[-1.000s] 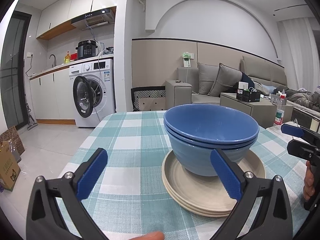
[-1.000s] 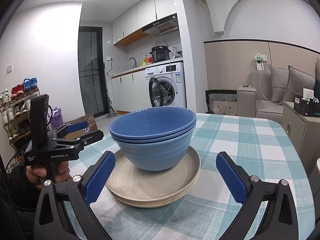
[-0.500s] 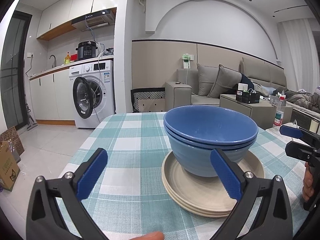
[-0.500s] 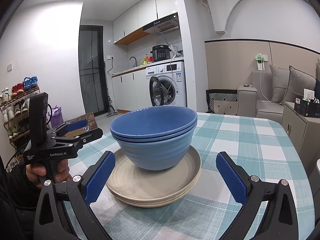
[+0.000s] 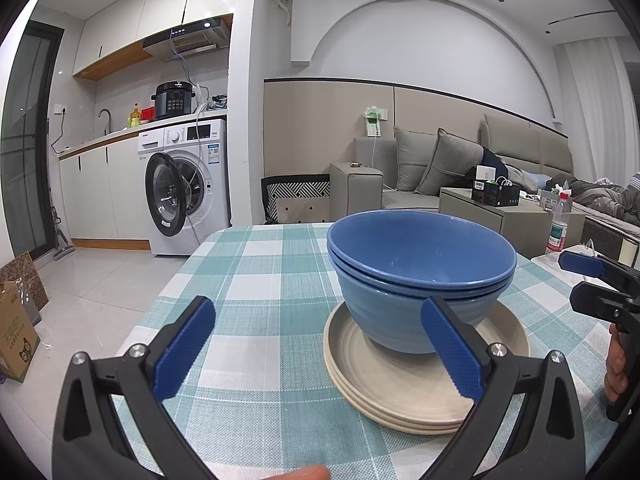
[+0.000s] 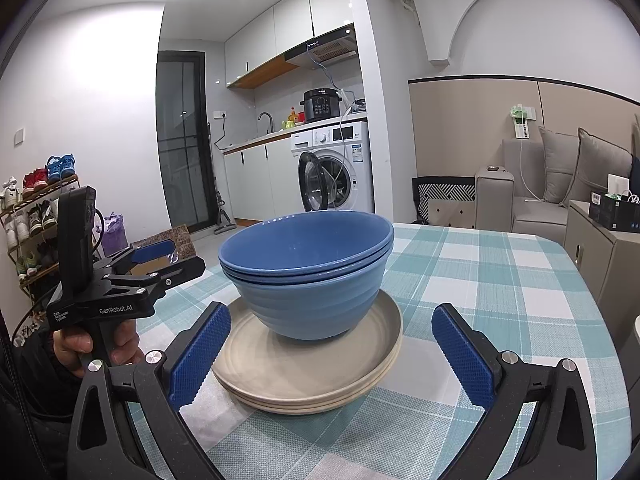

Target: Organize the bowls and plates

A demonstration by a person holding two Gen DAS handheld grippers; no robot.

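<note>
A nest of blue bowls (image 5: pixel 420 272) (image 6: pixel 308 276) stands upright on a stack of beige plates (image 5: pixel 400 392) (image 6: pixel 312 376), on a table with a teal checked cloth (image 5: pixel 256 280) (image 6: pixel 480 280). My left gripper (image 5: pixel 318 344) is open and empty, just short of the stack, which lies ahead and to its right. My right gripper (image 6: pixel 332 356) is also open and empty, with its blue pads on either side of the plates' near edge and not touching them. Each gripper shows in the other view: the right gripper (image 5: pixel 592 280) and the left gripper (image 6: pixel 156 264), both held in a hand.
The table's left edge (image 5: pixel 160 300) drops to a tiled floor with cardboard boxes (image 5: pixel 16 332). Behind stand a washing machine (image 5: pixel 188 184), a sofa (image 5: pixel 440 172) and a side cabinet with a bottle (image 5: pixel 558 224). A shoe rack (image 6: pixel 36 208) is at the far left.
</note>
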